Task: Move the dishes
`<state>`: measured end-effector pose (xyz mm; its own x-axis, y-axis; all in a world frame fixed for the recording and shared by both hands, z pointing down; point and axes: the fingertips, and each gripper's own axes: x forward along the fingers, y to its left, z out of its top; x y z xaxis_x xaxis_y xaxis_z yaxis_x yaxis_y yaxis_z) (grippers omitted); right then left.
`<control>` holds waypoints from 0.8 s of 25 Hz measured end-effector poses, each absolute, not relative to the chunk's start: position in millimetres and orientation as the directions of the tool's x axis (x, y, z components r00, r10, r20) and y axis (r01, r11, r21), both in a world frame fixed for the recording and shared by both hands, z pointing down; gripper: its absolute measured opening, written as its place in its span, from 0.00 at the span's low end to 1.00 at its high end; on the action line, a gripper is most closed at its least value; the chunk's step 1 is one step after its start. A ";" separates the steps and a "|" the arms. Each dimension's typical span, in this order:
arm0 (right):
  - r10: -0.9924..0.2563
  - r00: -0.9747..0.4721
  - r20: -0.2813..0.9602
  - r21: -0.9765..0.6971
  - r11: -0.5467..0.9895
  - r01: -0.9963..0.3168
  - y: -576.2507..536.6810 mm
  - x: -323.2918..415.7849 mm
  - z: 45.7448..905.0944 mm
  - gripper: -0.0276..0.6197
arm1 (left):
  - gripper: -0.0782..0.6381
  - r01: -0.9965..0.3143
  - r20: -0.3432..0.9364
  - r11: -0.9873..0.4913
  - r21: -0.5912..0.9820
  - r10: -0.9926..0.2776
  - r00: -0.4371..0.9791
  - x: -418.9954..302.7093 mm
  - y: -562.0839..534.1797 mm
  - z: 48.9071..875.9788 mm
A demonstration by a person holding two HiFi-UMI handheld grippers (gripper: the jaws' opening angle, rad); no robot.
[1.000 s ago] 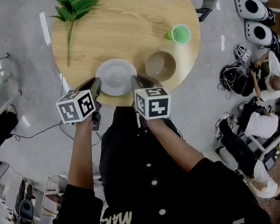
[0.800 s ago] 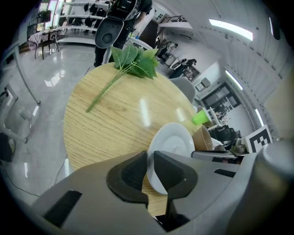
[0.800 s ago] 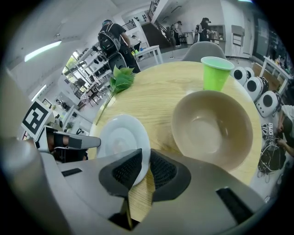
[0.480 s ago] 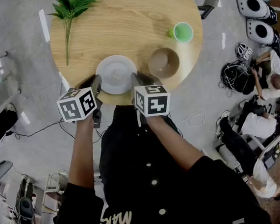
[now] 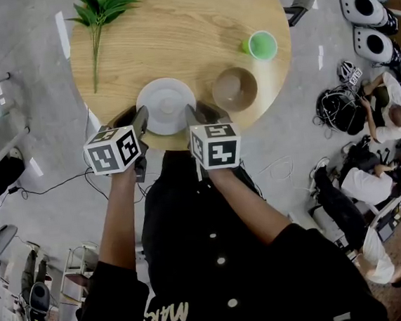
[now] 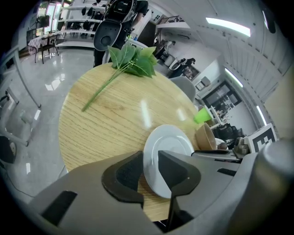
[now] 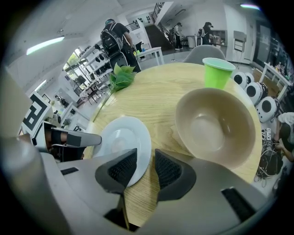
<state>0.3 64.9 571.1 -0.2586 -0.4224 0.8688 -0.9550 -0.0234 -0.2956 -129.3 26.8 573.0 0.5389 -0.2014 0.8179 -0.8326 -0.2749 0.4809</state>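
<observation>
Step in hand, as I judge it: a two-sided pickup of the white plate [image 5: 165,104].

Left gripper [image 6: 150,158]: jaws narrow, the plate's left rim in the gap. Right gripper [image 7: 146,156]: jaws narrow too, the plate's right rim in the gap, a sliver of wooden table [image 7: 161,96] showing beside the outer pad. Neither pair looks clamped.

To do it well:
- Seat each rim deeper between the pads.
- Close both sides together.
- Lift level so the plate cannot tip or slide out.
- Mind the tan bowl [image 7: 216,126], just beyond my right jaws on the outer side, near the plate but apart from it.

Plate: round, plain white, glossy, shallow, with a raised rim and nothing on it. It lies flat between my two pairs of jaws, at the table's near edge. The glaze is likely slippery under the pads.
</observation>
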 end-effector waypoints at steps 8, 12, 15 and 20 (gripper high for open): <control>-0.439 -0.281 0.854 -0.300 0.025 -0.953 73.2 -7.0 557.2 0.28 | 0.37 -0.847 0.815 -0.293 0.444 -0.261 0.517 -132.4 28.7 564.8; -0.451 -0.341 0.825 -0.324 0.116 -0.939 84.4 -7.8 526.2 0.26 | 0.36 -0.860 0.797 -0.322 0.395 -0.345 0.496 -143.0 26.9 538.3; -0.515 -0.372 0.772 -0.331 0.173 -0.927 87.1 5.8 485.2 0.19 | 0.26 -0.864 0.746 -0.366 0.346 -0.451 0.490 -148.4 23.8 496.4; -0.691 -0.339 0.638 -0.266 0.215 -0.940 66.3 56.4 405.3 0.04 | 0.16 -0.873 0.625 -0.430 0.230 -0.623 0.471 -147.1 19.1 412.9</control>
